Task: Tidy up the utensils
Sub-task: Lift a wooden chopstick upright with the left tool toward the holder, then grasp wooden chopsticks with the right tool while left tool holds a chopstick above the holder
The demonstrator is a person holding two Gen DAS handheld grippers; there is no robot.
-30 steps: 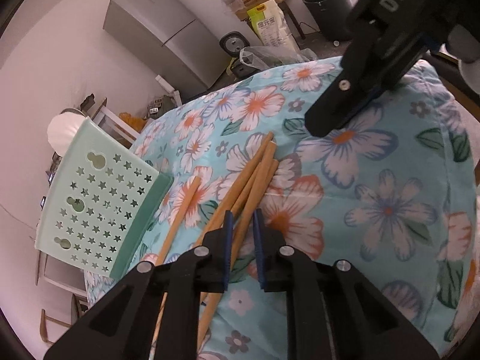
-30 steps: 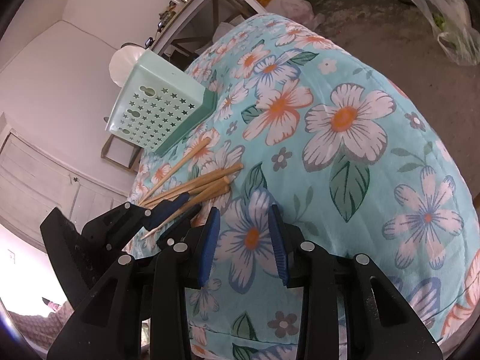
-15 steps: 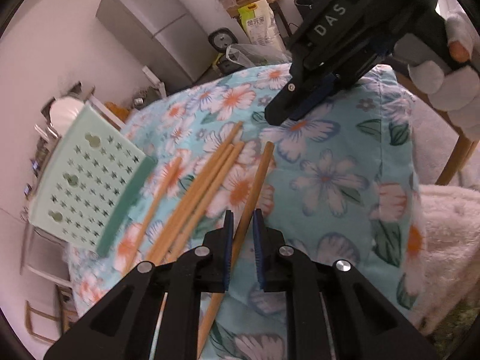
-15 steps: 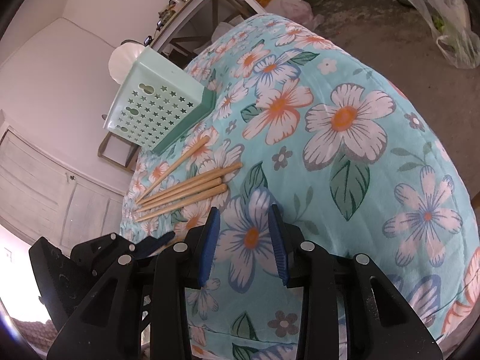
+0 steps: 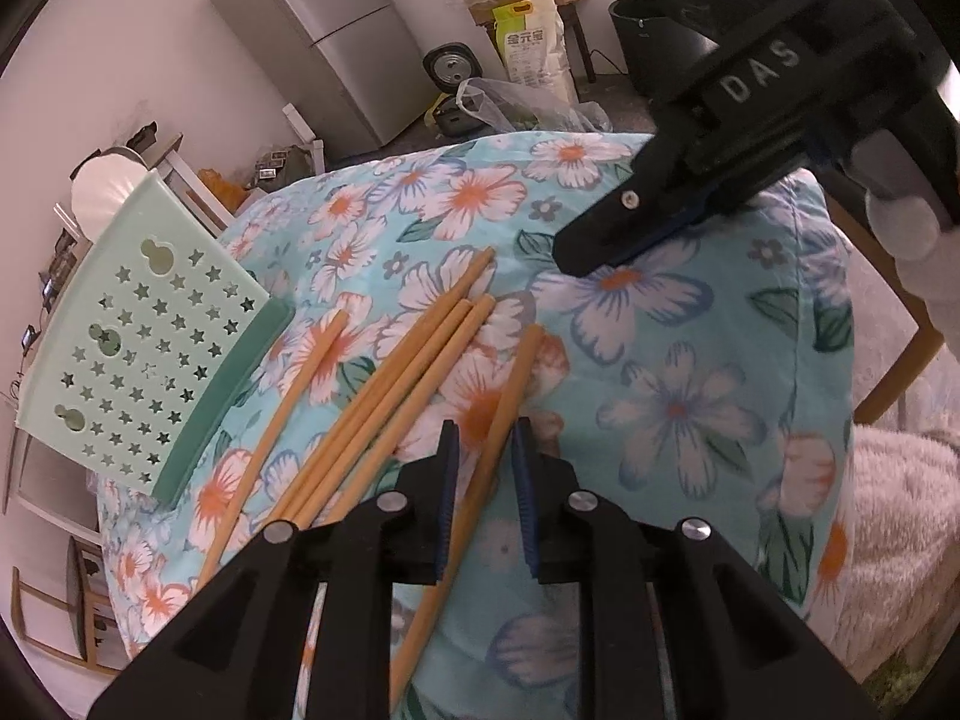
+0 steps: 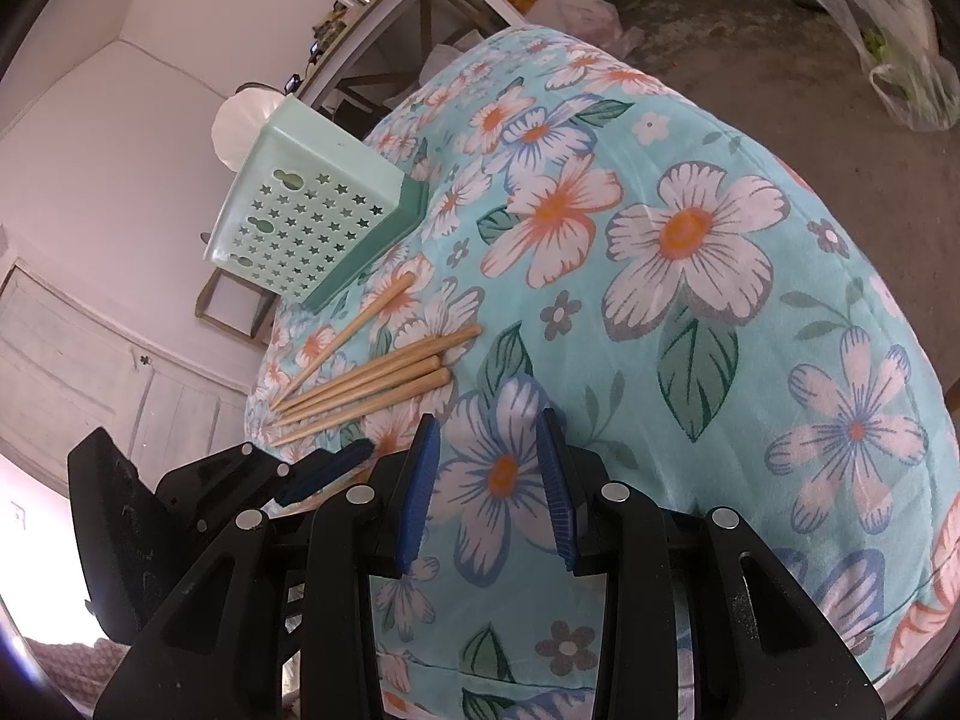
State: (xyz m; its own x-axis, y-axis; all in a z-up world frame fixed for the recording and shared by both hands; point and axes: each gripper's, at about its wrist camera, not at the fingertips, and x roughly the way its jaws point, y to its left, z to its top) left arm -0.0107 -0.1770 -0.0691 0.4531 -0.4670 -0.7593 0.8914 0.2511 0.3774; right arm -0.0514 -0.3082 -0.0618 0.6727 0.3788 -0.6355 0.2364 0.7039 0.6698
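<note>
Chopsticks are the matter here: five wooden ones lie on the floral cloth (image 5: 690, 360) near its left edge, three bunched (image 5: 396, 396), a single one (image 5: 288, 408) between that bunch and the mint-green star-punched utensil basket (image 5: 138, 336), and a fifth chopstick (image 5: 486, 450) lying apart on the side away from the basket. That fifth one runs between the blue pads of the left gripper (image 5: 485, 495), whose jaws are opening, with a visible gap on either side of the stick, so it is not clamped. The right gripper (image 6: 489, 480) hovers over bare cloth with its jaws partly apart and nothing between them. The basket lies tipped on its side at the cloth's left edge, its dark green base toward the chopsticks; its mouth cannot be seen. To do this step well, I judge the stick should be gripped squarely, not near a tip, so it does not swing, and the soft, bulging cloth will probably let it roll if nudged. There is open cloth to the right for manoeuvring; on the left, the sticks' thin ends lie close to the drop-off.
</note>
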